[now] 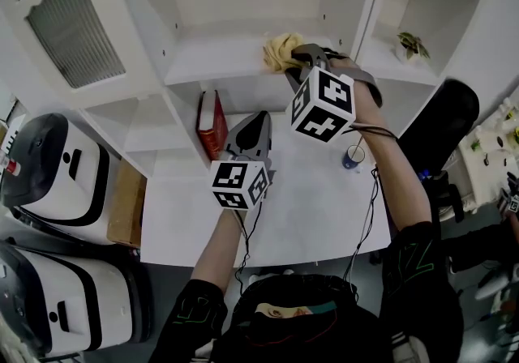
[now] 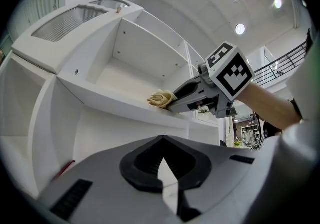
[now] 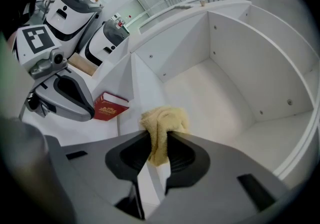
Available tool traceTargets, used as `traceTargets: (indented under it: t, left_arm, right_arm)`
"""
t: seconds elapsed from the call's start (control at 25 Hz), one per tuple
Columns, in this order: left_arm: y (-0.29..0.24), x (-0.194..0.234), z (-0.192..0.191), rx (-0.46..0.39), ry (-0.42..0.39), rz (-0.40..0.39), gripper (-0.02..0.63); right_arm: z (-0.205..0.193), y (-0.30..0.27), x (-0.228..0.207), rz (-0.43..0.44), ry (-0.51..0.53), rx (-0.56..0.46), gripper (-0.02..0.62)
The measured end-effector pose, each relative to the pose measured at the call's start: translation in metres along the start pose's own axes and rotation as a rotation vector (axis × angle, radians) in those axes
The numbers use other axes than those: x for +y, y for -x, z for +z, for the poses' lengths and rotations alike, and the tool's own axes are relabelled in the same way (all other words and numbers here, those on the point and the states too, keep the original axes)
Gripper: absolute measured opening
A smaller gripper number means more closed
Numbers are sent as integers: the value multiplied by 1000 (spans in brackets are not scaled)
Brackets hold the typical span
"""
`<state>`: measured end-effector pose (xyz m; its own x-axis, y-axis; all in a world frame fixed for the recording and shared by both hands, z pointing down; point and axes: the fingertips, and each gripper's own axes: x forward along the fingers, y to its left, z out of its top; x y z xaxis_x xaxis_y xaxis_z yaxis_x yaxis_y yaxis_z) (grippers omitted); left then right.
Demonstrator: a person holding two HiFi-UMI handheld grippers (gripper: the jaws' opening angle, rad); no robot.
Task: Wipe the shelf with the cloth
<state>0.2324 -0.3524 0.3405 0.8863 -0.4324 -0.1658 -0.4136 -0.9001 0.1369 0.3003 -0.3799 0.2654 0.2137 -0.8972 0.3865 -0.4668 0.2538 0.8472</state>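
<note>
A yellow cloth (image 1: 280,50) is bunched on the front right part of the white shelf board (image 1: 219,57). My right gripper (image 1: 302,60) is shut on the cloth (image 3: 161,128), pressing it at the shelf's front edge; the left gripper view shows that cloth (image 2: 161,99) on the board (image 2: 107,95) with the right gripper behind it. My left gripper (image 1: 255,128) hangs lower, in front of the compartment under the shelf, shut with nothing between its jaws.
A red book (image 1: 212,124) stands in the compartment below the shelf. A small plant (image 1: 412,45) sits in the right-hand cubby. A blue cup (image 1: 353,157) stands on the white table (image 1: 308,207). White machines (image 1: 57,171) stand at the left.
</note>
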Motion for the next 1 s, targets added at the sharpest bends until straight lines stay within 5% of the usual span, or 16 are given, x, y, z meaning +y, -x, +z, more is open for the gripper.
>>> traceTargets:
  t: [0.6,1.0]
  left_arm:
    - [-19,-39,-11,17,27,-105,-2]
    - [-13,-47,-14,20,44,-121,-2]
  right_arm:
    - [-78,23,-18,-110,38,182,97]
    - [-88,37,-9,-168,18,202,95]
